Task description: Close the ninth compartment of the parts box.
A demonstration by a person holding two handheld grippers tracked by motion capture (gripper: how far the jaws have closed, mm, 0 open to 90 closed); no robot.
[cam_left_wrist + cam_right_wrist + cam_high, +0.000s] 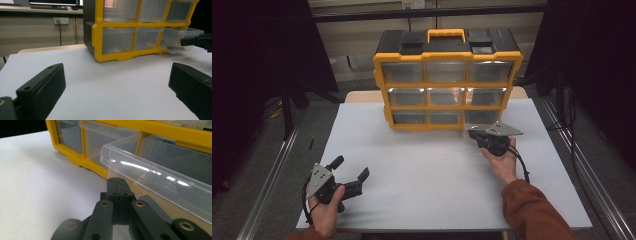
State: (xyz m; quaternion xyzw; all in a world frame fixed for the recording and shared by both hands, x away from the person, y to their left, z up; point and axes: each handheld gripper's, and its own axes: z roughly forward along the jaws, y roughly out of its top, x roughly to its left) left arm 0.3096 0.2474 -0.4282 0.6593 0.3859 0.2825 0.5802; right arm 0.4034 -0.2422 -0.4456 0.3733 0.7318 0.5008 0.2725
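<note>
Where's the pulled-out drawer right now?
In the high view, the clear drawer sticks out of the bottom row at the right end of the yellow organizer, just above the right tool, whose shut jaws meet its front.

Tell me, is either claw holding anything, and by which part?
The right claw is shut at the front of the pulled-out clear drawer; whether it pinches the drawer's front cannot be told. The left claw is open, holding nothing.

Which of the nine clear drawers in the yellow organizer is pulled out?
The bottom-right drawer: it juts out of the yellow frame beside the right claw, while the other eight sit flush.
</note>
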